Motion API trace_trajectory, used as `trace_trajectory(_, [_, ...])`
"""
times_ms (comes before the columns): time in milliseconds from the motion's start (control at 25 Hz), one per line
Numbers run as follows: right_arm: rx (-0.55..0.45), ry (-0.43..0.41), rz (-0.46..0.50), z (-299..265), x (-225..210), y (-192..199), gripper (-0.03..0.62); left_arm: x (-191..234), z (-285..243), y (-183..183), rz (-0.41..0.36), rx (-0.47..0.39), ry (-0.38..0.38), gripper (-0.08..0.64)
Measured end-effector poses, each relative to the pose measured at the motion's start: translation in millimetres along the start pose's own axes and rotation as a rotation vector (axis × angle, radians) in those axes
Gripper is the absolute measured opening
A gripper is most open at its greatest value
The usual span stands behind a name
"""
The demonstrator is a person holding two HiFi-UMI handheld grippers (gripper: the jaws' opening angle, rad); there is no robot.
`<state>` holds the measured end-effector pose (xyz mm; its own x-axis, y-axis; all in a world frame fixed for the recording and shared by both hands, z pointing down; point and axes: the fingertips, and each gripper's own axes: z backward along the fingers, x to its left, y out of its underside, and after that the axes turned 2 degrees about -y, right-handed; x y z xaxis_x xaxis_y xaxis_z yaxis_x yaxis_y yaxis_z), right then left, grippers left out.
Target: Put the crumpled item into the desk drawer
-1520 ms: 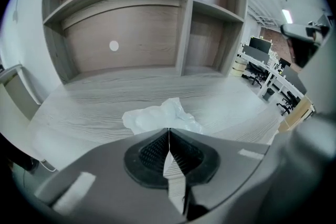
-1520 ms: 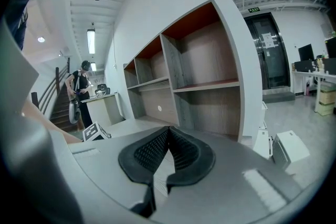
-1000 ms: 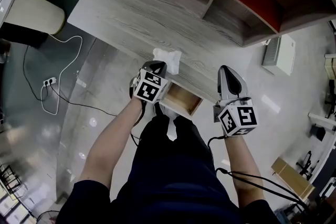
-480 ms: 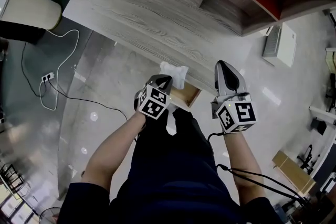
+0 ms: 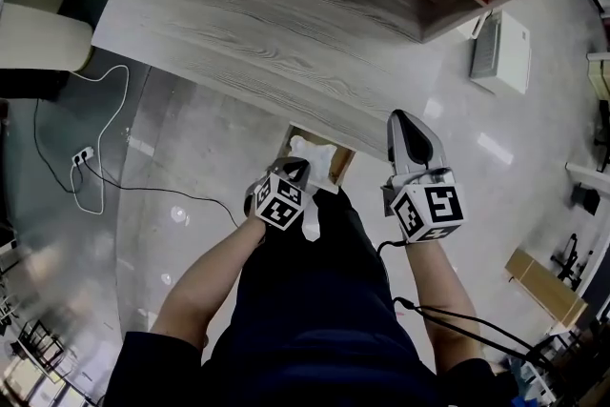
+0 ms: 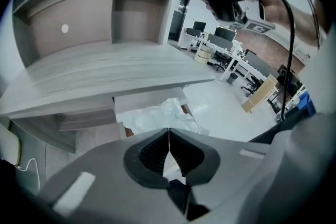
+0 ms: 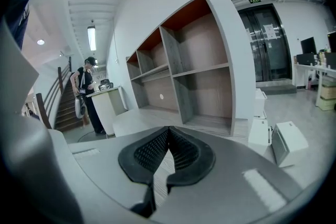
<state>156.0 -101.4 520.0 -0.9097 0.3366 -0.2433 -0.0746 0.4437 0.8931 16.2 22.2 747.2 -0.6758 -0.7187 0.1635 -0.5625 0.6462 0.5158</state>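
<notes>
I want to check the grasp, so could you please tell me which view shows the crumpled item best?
The left gripper view: the crumpled item spreads large just beyond the left tool, whose jaws are shut on it. The head view shows it small; the right gripper view misses it.

No legible txt, labels or nos. anywhere

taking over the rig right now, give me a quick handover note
Left tool: shut on a thin edge of the crumpled item.
Right tool: shut, empty, held above the front edge of the desk.
Item: over the open drawer under the desk, not released.
Done: drawer open, item picked up.
To do: lower it in, open that tool, probably shut the drawer.
</notes>
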Motion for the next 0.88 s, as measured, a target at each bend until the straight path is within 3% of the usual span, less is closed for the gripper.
trace_trajectory(680, [0.06,0.059,-0.045,21.5,-22.9,42.8,0.006,-3.6,-73.0,38.9,-0.001,0.245,0.03,0.008])
trace_trajectory(880, [0.068,0.042,-0.043,15.8,-21.5,47.1,0.006,-1.4,-71.6,27.6,0.002,0.214,0.012,0.012])
